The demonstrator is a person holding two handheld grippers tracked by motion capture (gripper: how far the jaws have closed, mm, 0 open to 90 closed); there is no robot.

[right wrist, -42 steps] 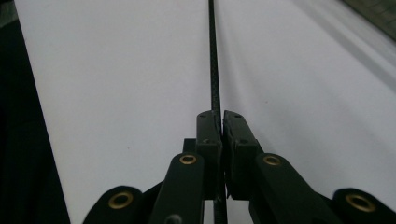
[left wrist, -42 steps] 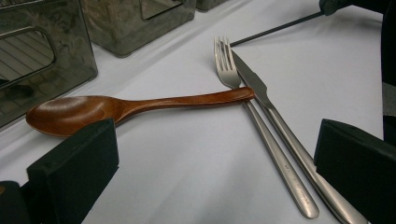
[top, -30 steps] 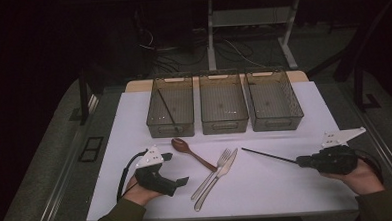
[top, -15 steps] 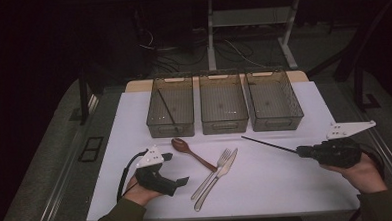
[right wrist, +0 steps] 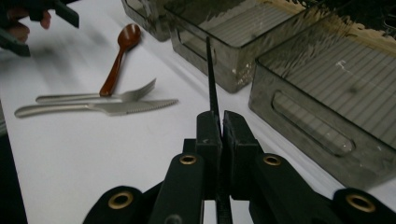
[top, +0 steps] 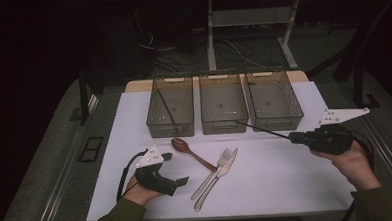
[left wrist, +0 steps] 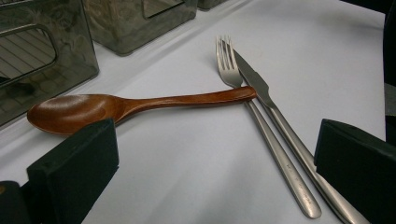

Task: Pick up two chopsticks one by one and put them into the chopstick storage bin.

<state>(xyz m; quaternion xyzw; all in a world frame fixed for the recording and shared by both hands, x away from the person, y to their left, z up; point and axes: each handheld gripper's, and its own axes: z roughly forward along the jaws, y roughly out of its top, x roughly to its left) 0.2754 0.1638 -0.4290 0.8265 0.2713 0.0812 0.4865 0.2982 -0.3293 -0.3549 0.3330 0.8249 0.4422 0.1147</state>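
My right gripper [top: 292, 137] is at the table's right, shut on a thin black chopstick [top: 262, 129] that points left, its tip near the front wall of the middle bin [top: 224, 125]. In the right gripper view the jaws [right wrist: 220, 122] clamp the chopstick [right wrist: 210, 70]. My left gripper [top: 178, 170] rests open at the front left, nothing between its jaws [left wrist: 210, 158]. Just beyond it lie a wooden spoon [left wrist: 140, 103], a fork [left wrist: 261, 126] and a knife [left wrist: 280, 123]. A second black chopstick [top: 166, 109] lies in the left bin [top: 170, 123].
Three smoky see-through bins stand in a row at the back of the white mat [top: 287, 181]; the right bin [top: 277, 122] holds nothing that I can see. Spoon [top: 191, 152], fork [top: 212, 176] and knife [top: 218, 179] lie mid-table. Dark floor and cables lie beyond the table.
My right gripper has risen with the chopstick, whose tip now hangs by the bins' front walls. The left gripper has stayed where it was.
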